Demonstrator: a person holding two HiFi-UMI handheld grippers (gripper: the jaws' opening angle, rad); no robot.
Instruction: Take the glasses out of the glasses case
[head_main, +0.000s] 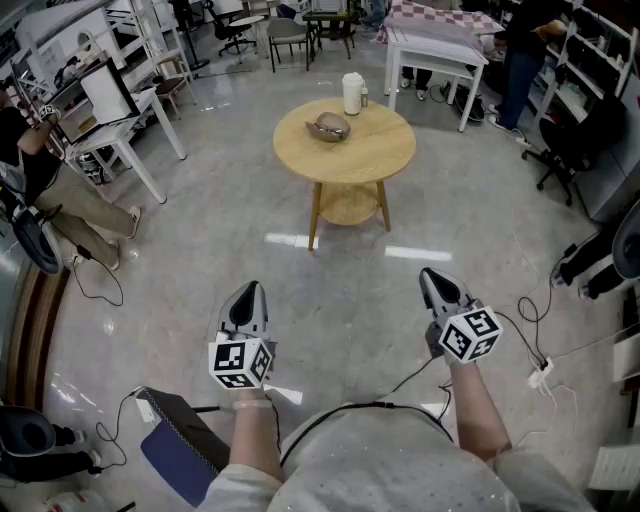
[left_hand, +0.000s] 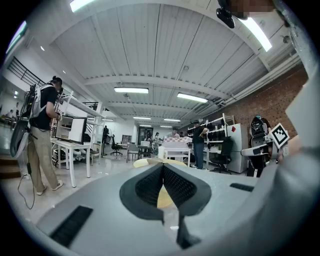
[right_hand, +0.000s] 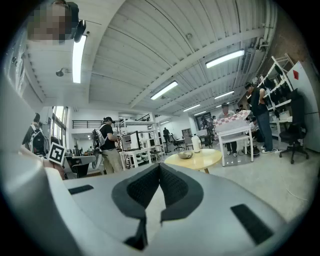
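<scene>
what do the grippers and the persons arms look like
Both the left gripper and right gripper have pale grey tapering tongs with black ribbed pads. Each carries a white cube printed with black square markers. The person wears a light speckled top with short sleeves; a thin black cable trails by it.

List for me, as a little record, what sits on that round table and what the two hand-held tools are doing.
Setting: workshop room; a person stands back from a round wooden table
On table: glasses case; white jug farther back
Left gripper: jaws shut, nothing between them
Right gripper: jaws shut, nothing between them
Contact: neither gripper touches the case; both are held well short of the table
Progress: not begun; no glasses seen outside the case
</scene>
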